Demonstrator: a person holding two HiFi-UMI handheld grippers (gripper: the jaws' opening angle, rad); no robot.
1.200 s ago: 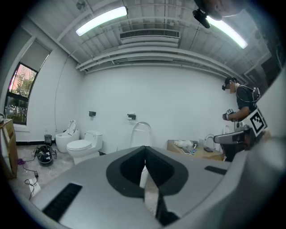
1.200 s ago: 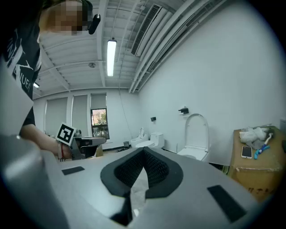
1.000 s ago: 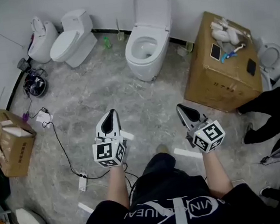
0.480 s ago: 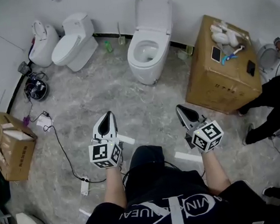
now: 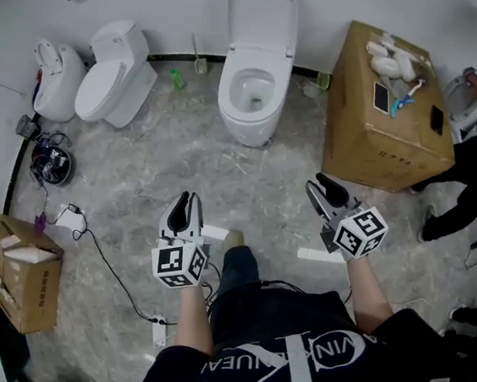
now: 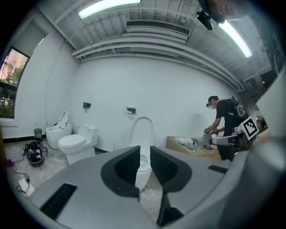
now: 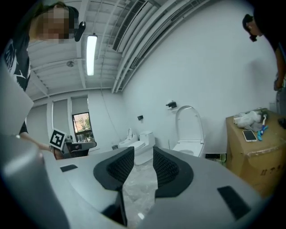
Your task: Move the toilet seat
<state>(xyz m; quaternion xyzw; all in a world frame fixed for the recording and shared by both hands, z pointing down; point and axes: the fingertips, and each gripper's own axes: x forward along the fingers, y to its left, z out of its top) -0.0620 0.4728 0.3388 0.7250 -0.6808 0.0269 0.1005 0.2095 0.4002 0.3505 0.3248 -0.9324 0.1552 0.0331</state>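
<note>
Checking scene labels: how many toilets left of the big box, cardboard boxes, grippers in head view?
Toilets: 3 (open toilet, closed toilet, corner toilet)
Cardboard boxes: 2 (big box, small box)
Grippers: 2 (left gripper, right gripper, jaws opening, empty)
Total: 7

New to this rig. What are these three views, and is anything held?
No robot: a person holds a two-jaw gripper in each hand, left gripper and right gripper. The head view looks down from the person's head; each gripper view looks along its own jaws. Both pairs of jaws are opening, nothing between them. On the floor ahead: a toilet with its lid up, a closed toilet left of it, a cardboard box to its right.
</note>
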